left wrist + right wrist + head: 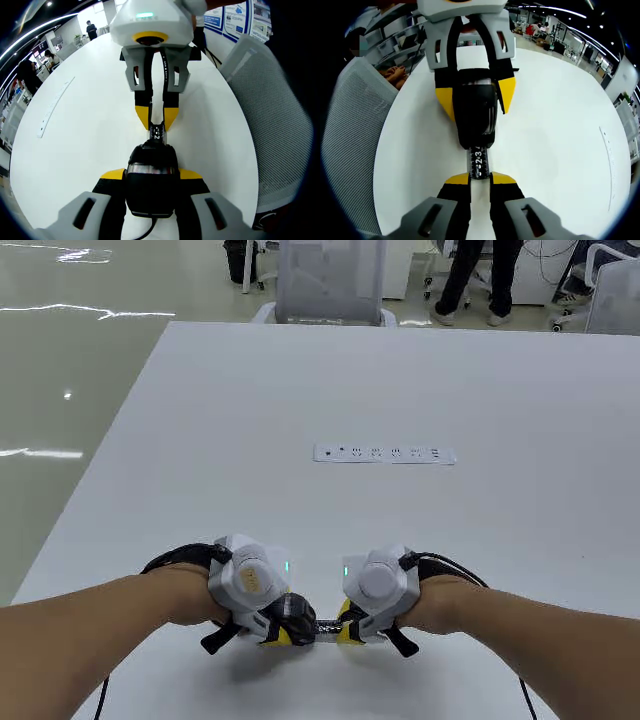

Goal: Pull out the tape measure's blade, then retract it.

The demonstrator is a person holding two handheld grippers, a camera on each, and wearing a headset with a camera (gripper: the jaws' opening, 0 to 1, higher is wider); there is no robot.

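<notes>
Inspected on a white table (420,380), near its front edge. At left, found the left gripper (270,632) clenched on the black case of the tape measure (292,615), with yellow fingertips (114,174) pressed to either side of it. Noted the case low over the tabletop; cannot tell whether touching. To the right of the case, recorded a short length of blade (478,162) drawn out, printed numbers showing. Further right, found the right gripper (349,628) pinching the blade's free end, jaws nearly closed on it, close to the case. Farther back on the table, logged a white power strip (385,453), well apart from both grippers.
</notes>
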